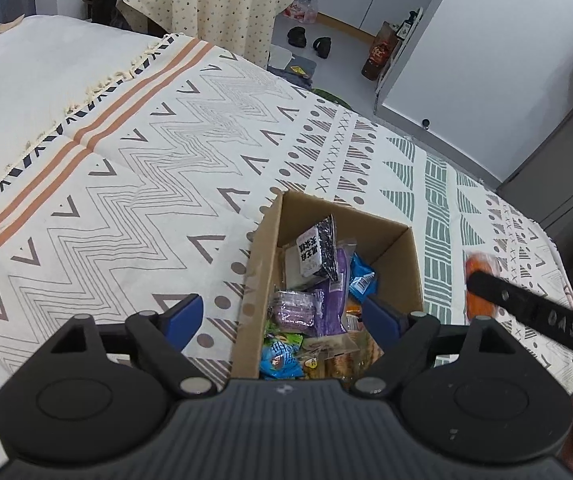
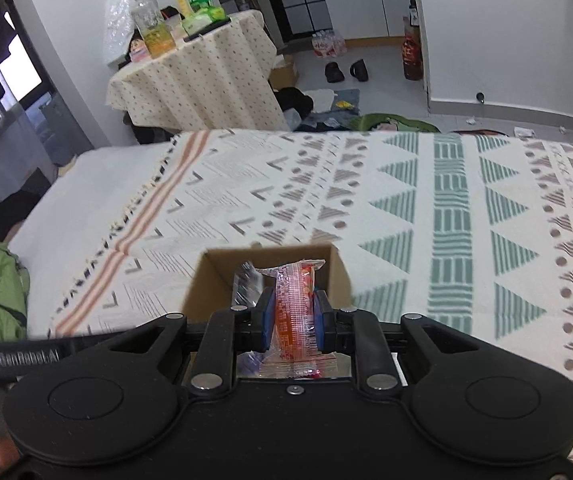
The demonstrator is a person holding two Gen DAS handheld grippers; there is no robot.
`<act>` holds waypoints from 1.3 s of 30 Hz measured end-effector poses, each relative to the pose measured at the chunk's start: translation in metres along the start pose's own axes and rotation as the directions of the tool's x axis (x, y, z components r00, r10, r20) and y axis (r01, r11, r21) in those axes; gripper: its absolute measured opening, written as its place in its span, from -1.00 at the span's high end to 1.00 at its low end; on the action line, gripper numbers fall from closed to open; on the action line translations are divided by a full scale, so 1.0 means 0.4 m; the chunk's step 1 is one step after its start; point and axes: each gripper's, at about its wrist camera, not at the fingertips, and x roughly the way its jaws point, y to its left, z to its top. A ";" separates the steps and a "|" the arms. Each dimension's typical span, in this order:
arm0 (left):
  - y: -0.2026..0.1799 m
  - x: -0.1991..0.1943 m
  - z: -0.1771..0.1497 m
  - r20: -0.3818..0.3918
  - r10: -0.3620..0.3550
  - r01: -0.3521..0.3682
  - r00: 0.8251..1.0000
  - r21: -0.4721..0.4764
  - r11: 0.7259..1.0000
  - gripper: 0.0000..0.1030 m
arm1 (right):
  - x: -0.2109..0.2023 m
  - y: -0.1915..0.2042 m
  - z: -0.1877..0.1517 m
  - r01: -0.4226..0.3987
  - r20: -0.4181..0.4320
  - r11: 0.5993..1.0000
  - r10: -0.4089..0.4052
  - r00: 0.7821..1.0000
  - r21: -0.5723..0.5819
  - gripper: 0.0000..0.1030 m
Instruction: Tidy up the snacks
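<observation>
Right tongs clamp orange packet | left tongs spread over box

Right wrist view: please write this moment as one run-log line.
right gripper: shut on orange-red plastic snack packet | brown cardboard box: ahead, open | left gripper: open, empty

Inventory by count:

- Cardboard box — one, open-topped, on the patterned bedspread.
- Snack packets visible inside the box — at least seven; the exact number cannot be determined because they overlap. Two of them are blue.
- Orange-red snack packet outside the box — one.
- Grippers — two, each with two blue-padded fingers.
- Black shoes on the floor — two.
</observation>
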 end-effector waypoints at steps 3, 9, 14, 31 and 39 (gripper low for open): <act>0.008 -0.005 0.008 0.002 -0.002 0.002 1.000 0.005 1.000 -0.70 | 0.000 0.026 0.016 0.010 0.018 1.000 -0.009 1.000 -0.012 0.42; 0.018 -0.007 0.016 -0.012 0.008 -0.008 1.000 0.031 0.999 -0.72 | -0.013 0.041 0.016 0.030 0.009 0.999 -0.030 1.000 -0.014 0.09; 0.015 -0.011 0.015 -0.015 -0.005 0.005 1.000 0.063 0.998 -0.80 | -0.048 0.049 0.008 0.040 0.023 0.999 -0.040 0.999 -0.005 -0.17; -0.067 -0.100 -0.040 -0.003 -0.036 0.036 0.999 0.199 0.979 -0.99 | -0.201 0.010 -0.080 0.077 0.077 0.991 -0.086 0.993 0.110 -0.81; -0.090 -0.158 -0.093 0.021 -0.044 0.037 0.999 0.252 0.967 -0.99 | -0.285 -0.008 -0.136 0.106 0.119 0.982 -0.125 0.985 0.155 -1.00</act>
